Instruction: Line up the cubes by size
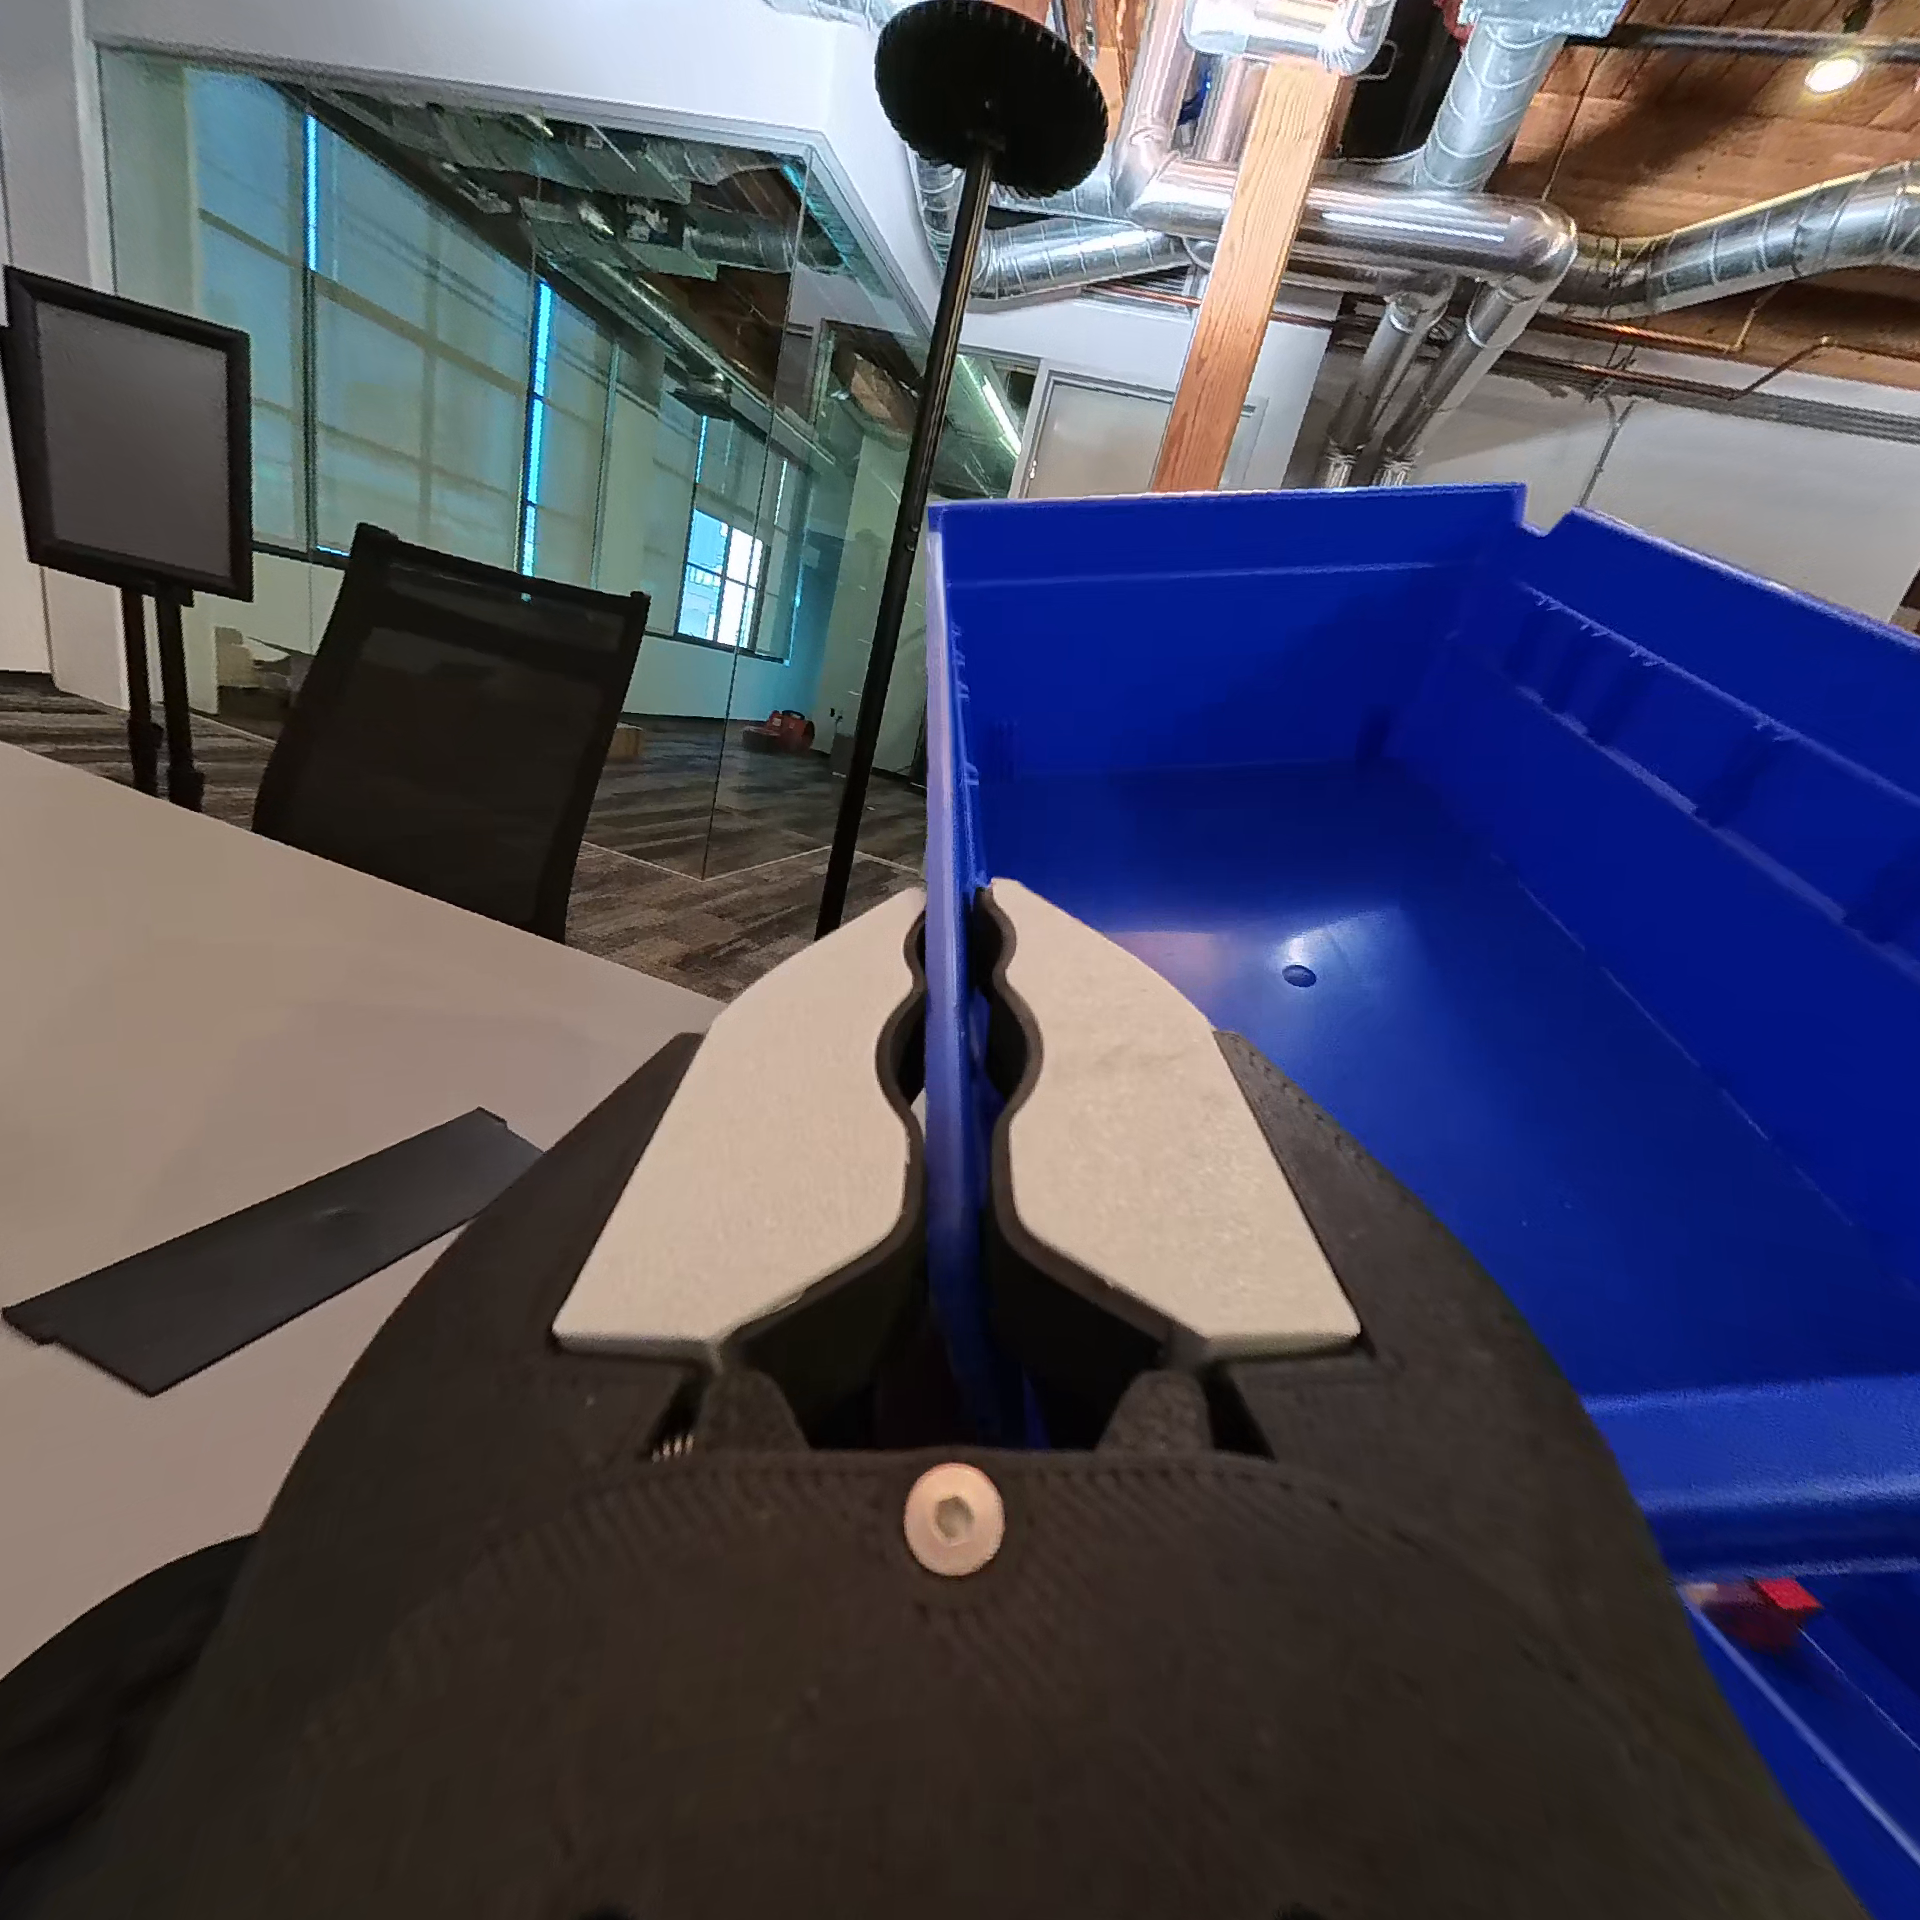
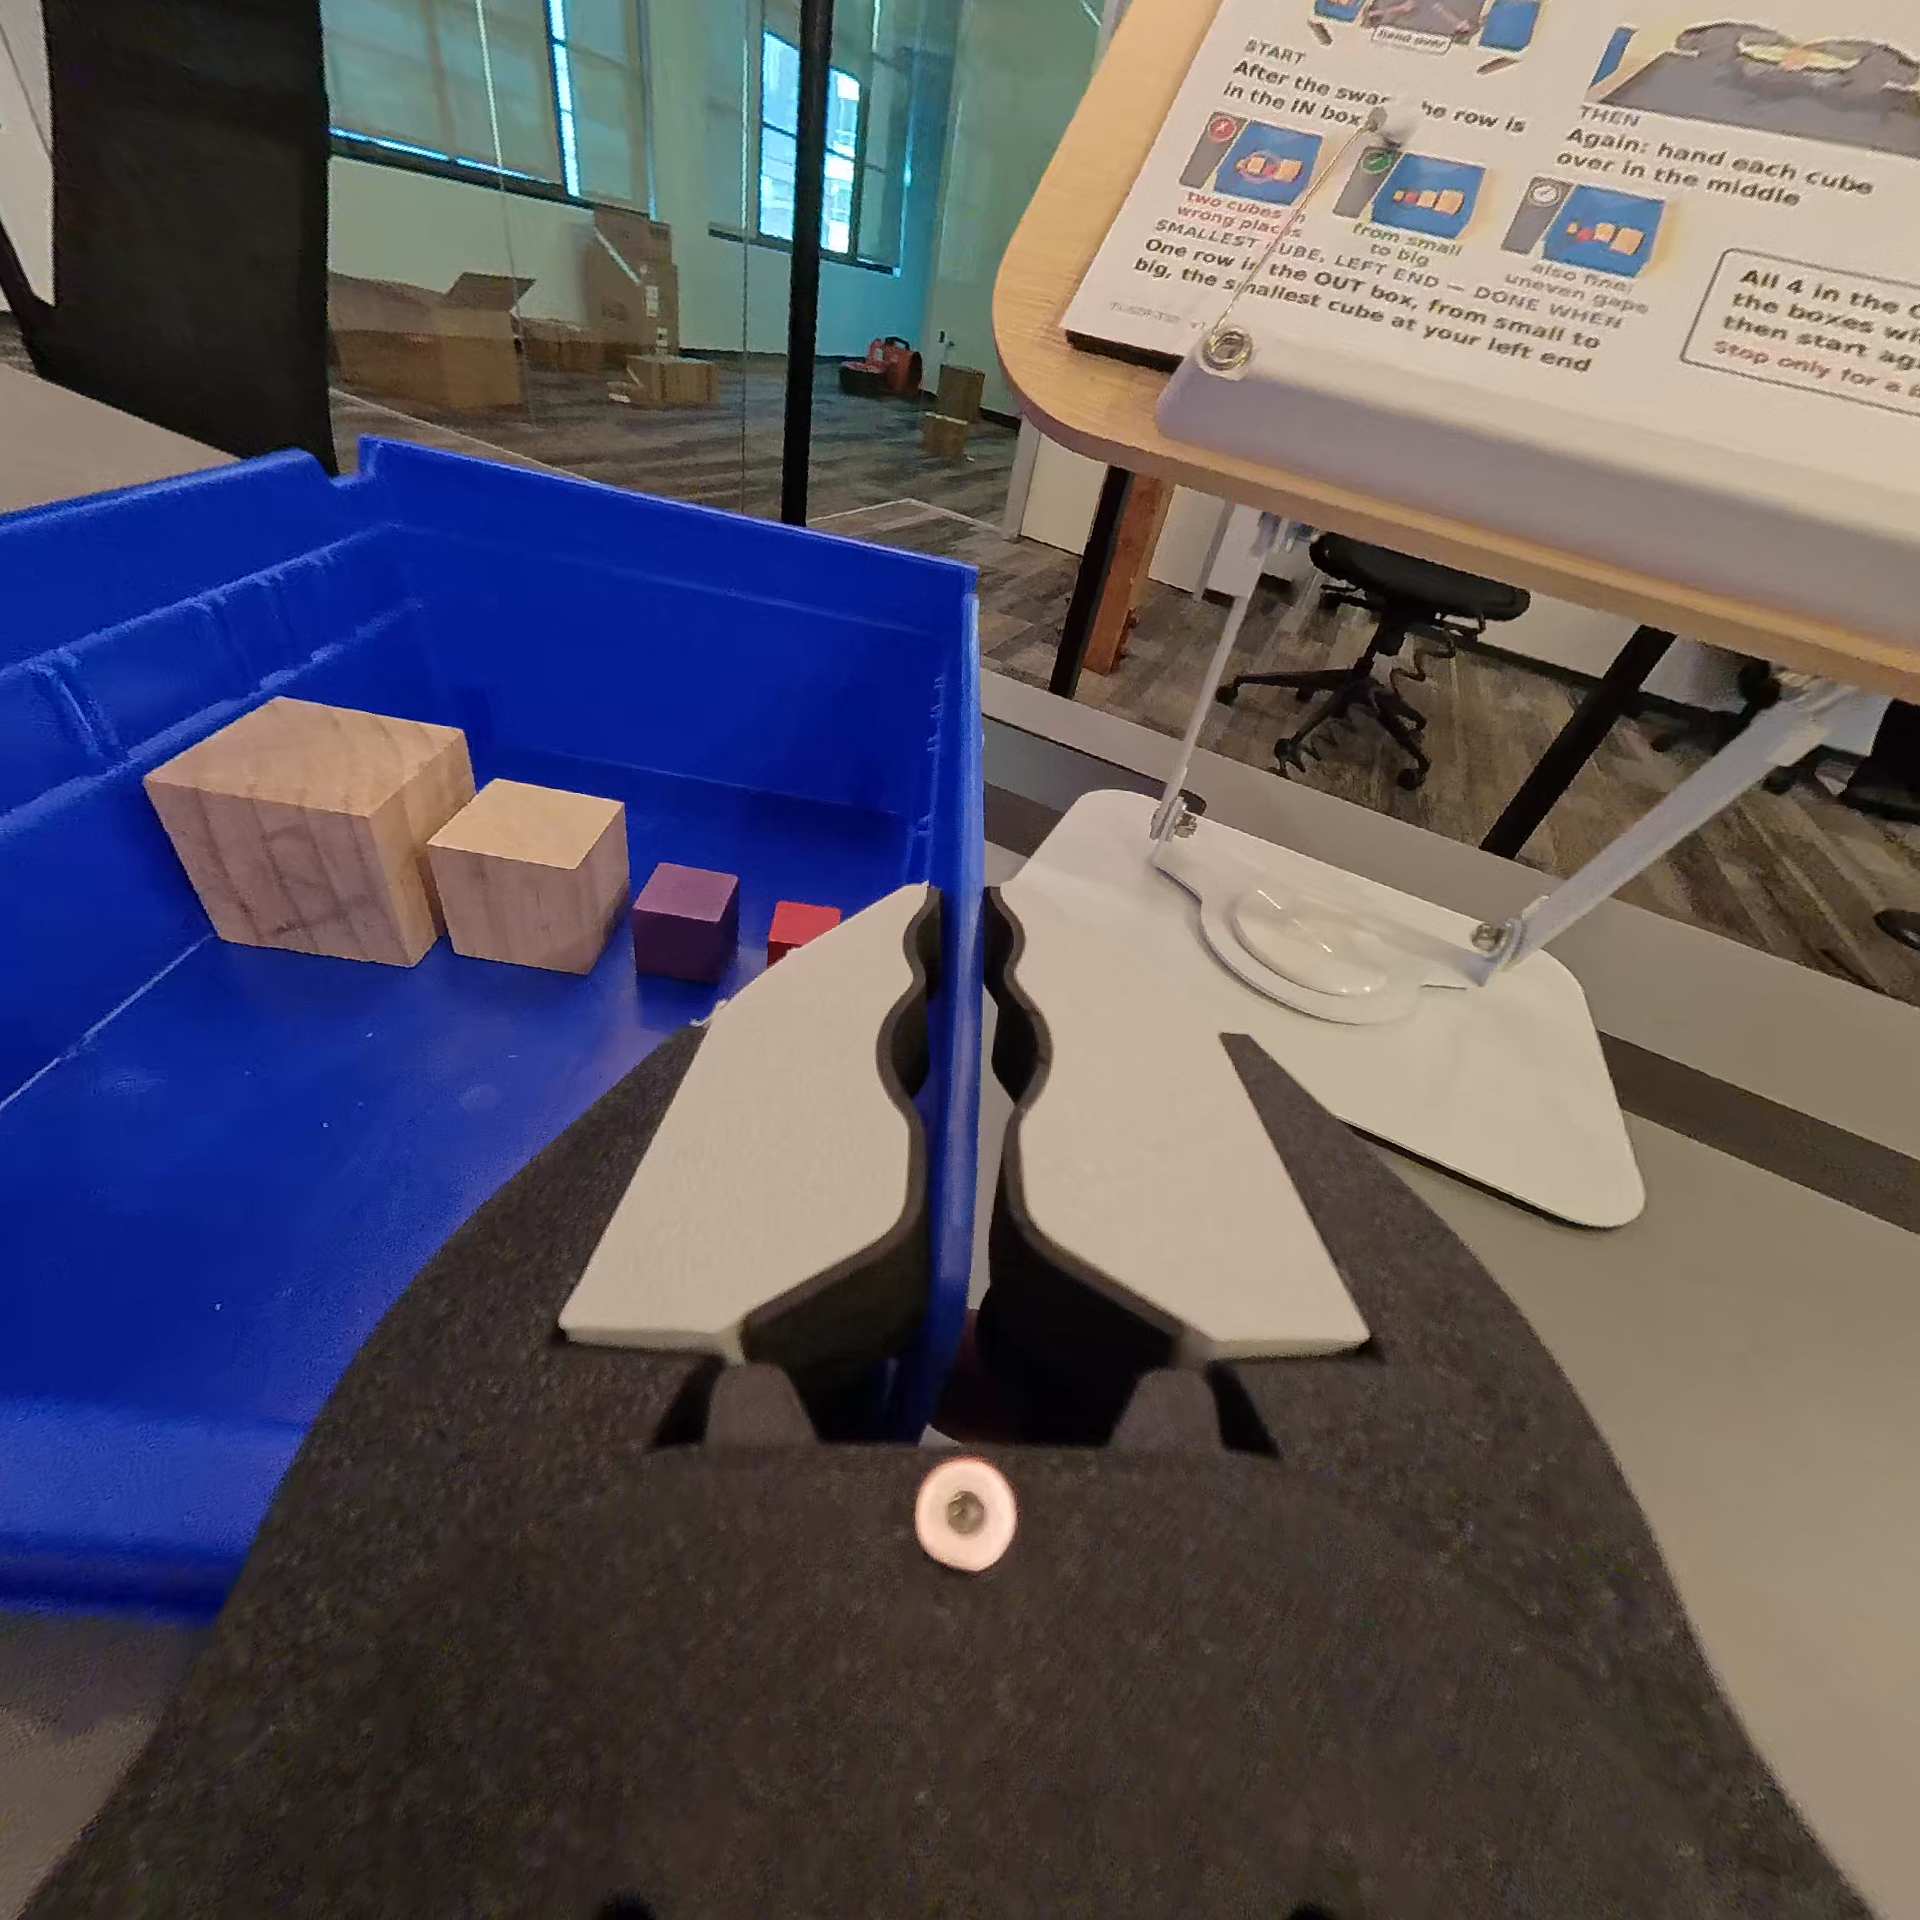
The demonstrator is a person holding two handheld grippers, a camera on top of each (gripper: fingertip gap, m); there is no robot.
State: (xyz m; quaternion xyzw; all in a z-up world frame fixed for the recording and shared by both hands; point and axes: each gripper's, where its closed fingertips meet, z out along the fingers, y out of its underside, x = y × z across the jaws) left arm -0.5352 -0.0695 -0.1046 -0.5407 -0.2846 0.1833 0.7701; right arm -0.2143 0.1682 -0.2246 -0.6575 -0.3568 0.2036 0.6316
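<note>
My left gripper (image 1: 958, 914) clamps one blue bin's (image 1: 1455, 935) side wall. My right gripper (image 2: 964, 914) clamps a blue bin wall (image 2: 961, 727); inside stand four cubes: two wooden cubes (image 2: 301, 831) (image 2: 530, 873), one purple cube (image 2: 686, 920), one red cube (image 2: 800, 928).

Open office with glass walls (image 1: 436, 416), dark plank floor (image 1: 665, 810) and exposed ducts (image 1: 1351, 208) under a wooden ceiling (image 1: 1714, 135). Black mesh chair (image 1: 447, 727) and framed board (image 1: 135, 436) beyond a pale table (image 1: 260, 1039). Cardboard boxes (image 2: 436, 343) and an office chair (image 2: 1392, 665) farther off, lit by daylight.
</note>
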